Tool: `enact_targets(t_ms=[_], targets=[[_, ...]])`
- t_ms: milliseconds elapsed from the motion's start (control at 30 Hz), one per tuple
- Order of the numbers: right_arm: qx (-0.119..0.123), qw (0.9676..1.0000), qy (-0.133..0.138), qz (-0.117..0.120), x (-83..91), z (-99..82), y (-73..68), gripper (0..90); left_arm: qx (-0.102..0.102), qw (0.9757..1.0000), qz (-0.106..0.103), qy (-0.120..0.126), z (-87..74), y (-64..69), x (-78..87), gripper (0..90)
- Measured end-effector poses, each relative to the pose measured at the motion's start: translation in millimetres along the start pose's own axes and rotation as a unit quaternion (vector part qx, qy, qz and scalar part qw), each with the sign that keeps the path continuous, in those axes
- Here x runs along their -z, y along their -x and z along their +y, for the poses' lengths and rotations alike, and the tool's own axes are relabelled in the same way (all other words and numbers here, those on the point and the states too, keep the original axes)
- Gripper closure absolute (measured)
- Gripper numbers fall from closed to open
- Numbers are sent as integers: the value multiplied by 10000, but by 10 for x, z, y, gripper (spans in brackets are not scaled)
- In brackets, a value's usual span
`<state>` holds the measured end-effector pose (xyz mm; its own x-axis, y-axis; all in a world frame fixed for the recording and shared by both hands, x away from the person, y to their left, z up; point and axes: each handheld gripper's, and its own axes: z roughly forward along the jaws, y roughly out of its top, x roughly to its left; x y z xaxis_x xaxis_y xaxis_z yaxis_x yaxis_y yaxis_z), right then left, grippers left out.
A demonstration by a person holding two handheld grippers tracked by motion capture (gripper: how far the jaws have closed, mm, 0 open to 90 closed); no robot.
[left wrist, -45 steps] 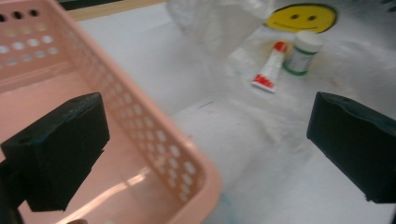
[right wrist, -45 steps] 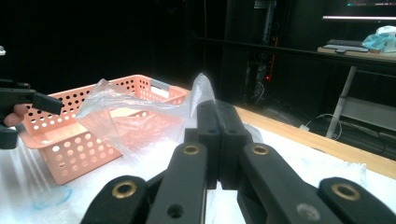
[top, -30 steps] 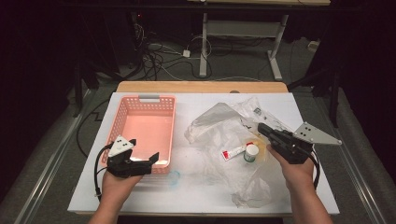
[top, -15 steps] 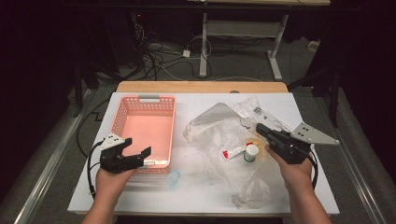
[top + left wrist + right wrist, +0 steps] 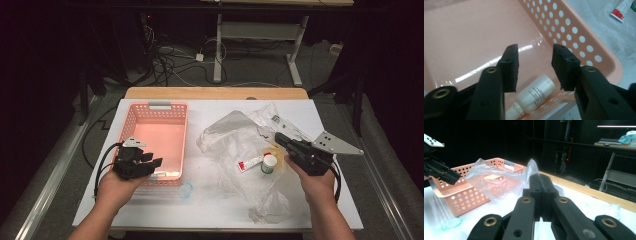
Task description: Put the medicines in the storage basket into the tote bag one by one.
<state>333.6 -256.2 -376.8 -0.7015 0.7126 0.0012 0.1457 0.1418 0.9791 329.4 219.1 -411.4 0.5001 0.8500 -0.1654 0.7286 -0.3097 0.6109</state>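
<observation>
The left gripper (image 5: 535, 67) is near the front corner of the pink basket (image 5: 134, 124), and its jaws have just been closing, but nothing is between them, so it is open and holds nothing. Right under it, a little white bottle (image 5: 534, 95) lies on its side on the basket floor, close to the front wall. The right gripper (image 5: 541, 195) is shut tight, with its two black jaws pressed together on a bit of the clear plastic bag (image 5: 235, 125), holding that bit up off the table. A little farther out on the white table (image 5: 210, 210), on the crinkly bag, lie a small tube with a red end (image 5: 250, 162) and a round jar with a green lid (image 5: 269, 164), just beside each other. Behind them the bag puffs up toward the far wooden edge. What could go wrong? If the right gripper pulls the bag too fast, the tube and the jar could roll away or fall off the table. And if the left gripper bumps the basket wall, the basket could slide and the bottle could roll around inside.
</observation>
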Motion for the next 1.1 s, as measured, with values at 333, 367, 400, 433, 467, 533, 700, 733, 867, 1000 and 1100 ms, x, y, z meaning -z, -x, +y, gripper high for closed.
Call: enact_targets(t_ms=[333, 367, 400, 433, 467, 533, 700, 733, 867, 1000, 1100], targets=[[0, 10000, -45, 0, -6, -8, -8, 900, 166, 9956, -198, -905, 50, -60, -53, 880], [7, 10000, -43, 0, -8, -7, -9, 900, 179, 9947, -187, -992, 57, -65, -57, 879], [3, 10000, -46, 1, -11, -7, -12, 900, 189, 9936, -198, -1095, 64, -70, -69, 880], [3, 10000, -46, 5, -14, -7, -16, 900, 185, 9926, -187, -1187, 72, -74, -80, 880], [7, 10000, -55, 15, -16, -7, -18, 900, 196, 9918, -183, -1252, 79, -77, -91, 880], [2, 10000, -64, 16, -22, -8, -25, 900, 245, 9890, -220, -1440, 93, -86, -122, 880], [24, 10000, -71, 16, -22, -7, -28, 900, 210, 9820, -292, -1857, 117, -68, -204, 880], [16, 10000, -66, 9, -23, -7, -29, 900, 205, 9809, -311, -1908, 124, -64, -214, 880], [12, 10000, -71, 17, -28, -9, -32, 900, 184, 9746, -388, -2196, 145, -72, -273, 880], [12, 10000, -80, 26, -29, -5, -42, 900, 253, 9692, -488, -2399, 189, -94, -311, 880], [38, 10000, -76, 34, -37, -8, -43, 900, 270, 9697, -470, -2381, 250, -107, -350, 880]])
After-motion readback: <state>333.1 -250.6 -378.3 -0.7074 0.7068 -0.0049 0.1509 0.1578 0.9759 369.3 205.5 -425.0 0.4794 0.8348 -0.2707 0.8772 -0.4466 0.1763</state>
